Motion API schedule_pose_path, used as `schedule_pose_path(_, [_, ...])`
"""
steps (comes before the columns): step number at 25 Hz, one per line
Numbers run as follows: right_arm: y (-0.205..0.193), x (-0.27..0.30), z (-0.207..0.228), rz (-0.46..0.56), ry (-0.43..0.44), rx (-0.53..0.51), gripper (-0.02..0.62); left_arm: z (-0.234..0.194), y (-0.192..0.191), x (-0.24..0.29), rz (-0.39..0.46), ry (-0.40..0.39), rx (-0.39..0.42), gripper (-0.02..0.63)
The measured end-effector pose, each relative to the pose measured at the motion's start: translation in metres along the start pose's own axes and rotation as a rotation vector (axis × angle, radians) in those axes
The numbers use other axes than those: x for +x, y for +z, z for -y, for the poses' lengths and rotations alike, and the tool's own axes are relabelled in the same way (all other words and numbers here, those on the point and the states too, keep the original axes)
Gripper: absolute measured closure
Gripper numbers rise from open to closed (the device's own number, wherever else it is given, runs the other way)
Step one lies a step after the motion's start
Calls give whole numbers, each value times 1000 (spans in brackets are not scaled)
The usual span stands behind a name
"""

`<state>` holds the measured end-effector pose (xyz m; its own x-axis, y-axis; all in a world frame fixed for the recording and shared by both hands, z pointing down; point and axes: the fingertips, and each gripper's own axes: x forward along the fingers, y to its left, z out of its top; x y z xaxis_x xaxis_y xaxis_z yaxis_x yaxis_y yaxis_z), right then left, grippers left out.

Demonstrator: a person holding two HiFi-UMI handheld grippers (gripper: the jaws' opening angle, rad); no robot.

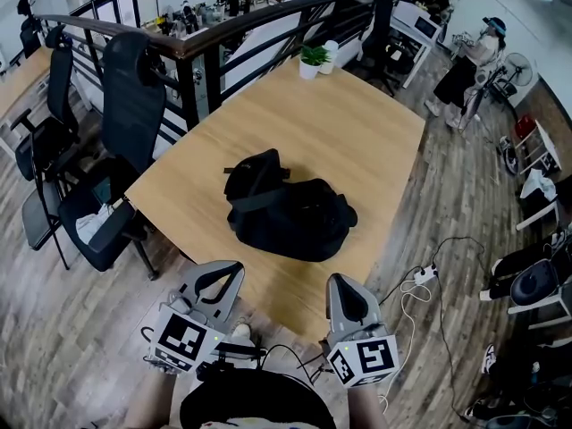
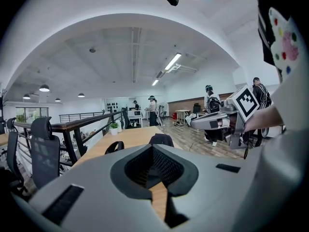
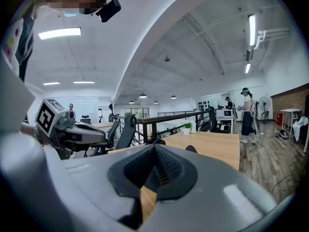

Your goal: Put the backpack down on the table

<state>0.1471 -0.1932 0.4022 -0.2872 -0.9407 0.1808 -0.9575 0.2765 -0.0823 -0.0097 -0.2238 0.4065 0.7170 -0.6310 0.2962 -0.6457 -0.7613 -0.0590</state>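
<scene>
Lying slumped at the middle of the table, the backpack is down (plant at the far end). Left gripper and right gripper hover by the near edge, all 4 jaws closed, empty.

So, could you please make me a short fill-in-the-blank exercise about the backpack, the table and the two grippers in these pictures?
1. The backpack lying on the wooden table is ____ in colour.
2. The tongs of the left gripper and the right gripper are both ____ (open or shut) and hold nothing.
3. The potted plant at the table's far end stands in a ____ pot.
Missing words: black; shut; white.
</scene>
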Motion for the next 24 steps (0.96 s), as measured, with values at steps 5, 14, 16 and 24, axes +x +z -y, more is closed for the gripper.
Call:
schedule_pose_path(5, [-2,0,-2,-5,4,10,588,1,0,-2,-1,7,1,600])
schedule_pose_path(14, [-10,2,-10,-33,25,-7,588,3,2,-5,1,14,2,600])
schedule_pose_path(16, [-11,2,-11,-37,28,-12,588,3,3,-5,3,12,0,600])
schedule_pose_path(24, [-16,2,-15,-49,34,-29,587,6,-4,-4,-6,7,-11,600])
